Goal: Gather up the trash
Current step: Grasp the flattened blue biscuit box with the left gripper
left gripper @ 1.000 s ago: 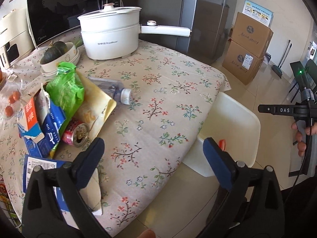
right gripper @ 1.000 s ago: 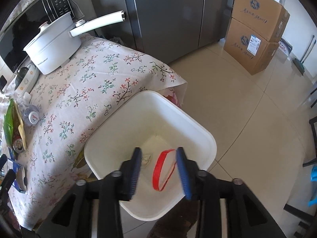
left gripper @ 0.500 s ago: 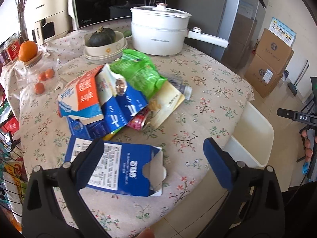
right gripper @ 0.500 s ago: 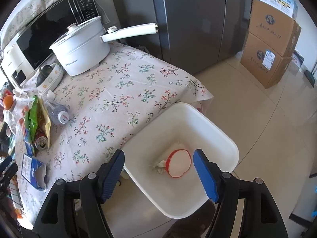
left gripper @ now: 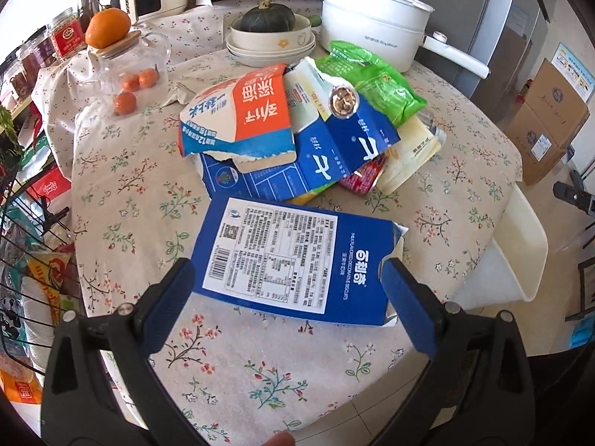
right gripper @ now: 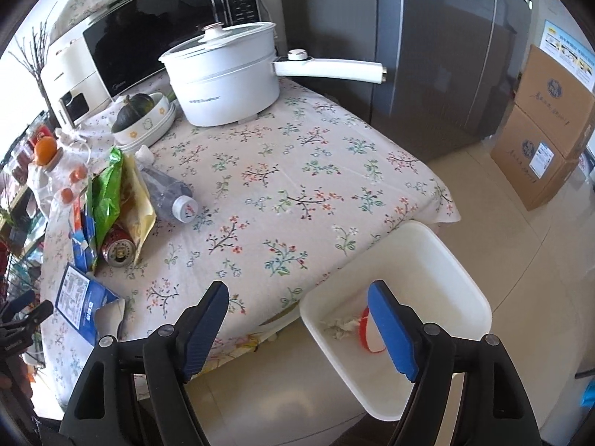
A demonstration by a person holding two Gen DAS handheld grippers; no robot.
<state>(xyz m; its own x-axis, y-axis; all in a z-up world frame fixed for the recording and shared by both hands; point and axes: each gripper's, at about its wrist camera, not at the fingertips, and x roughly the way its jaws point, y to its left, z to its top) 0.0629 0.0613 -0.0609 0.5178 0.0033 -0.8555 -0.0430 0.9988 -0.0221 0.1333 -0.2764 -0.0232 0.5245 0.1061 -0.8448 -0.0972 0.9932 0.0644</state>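
Left tool [left gripper: 288,290] hung wide open over the near edge of the worktop [left gripper: 260,368], holding nothing; its blue pads sat at either end of a flat blue biscuit box [left gripper: 297,260] lying label-up on the floral cloth. Contact with the box could not be judged.

Just beyond the box: a heap of trash. Torn orange-and-blue milk carton [left gripper: 241,119] on the left, an opened blue carton [left gripper: 334,152] against it, a red drink can [left gripper: 362,180] tucked under the right edge, a green snack bag [left gripper: 372,78] farther back on a yellow pouch [left gripper: 412,152].

Right tool [right gripper: 299,327] also wide open and empty, above the gap between worktop edge and white bin [right gripper: 427,256]. Bin stood on the floor just right of the worktop; a red-rimmed lid [right gripper: 366,329] and crumpled paper [right gripper: 340,327] lay inside.

Mid-worktop: clear plastic bottle [right gripper: 169,195] on its side beside the heap.

Far side: white electric pot [right gripper: 223,78], squash in a bowl [right gripper: 135,111], microwave [right gripper: 163,33].
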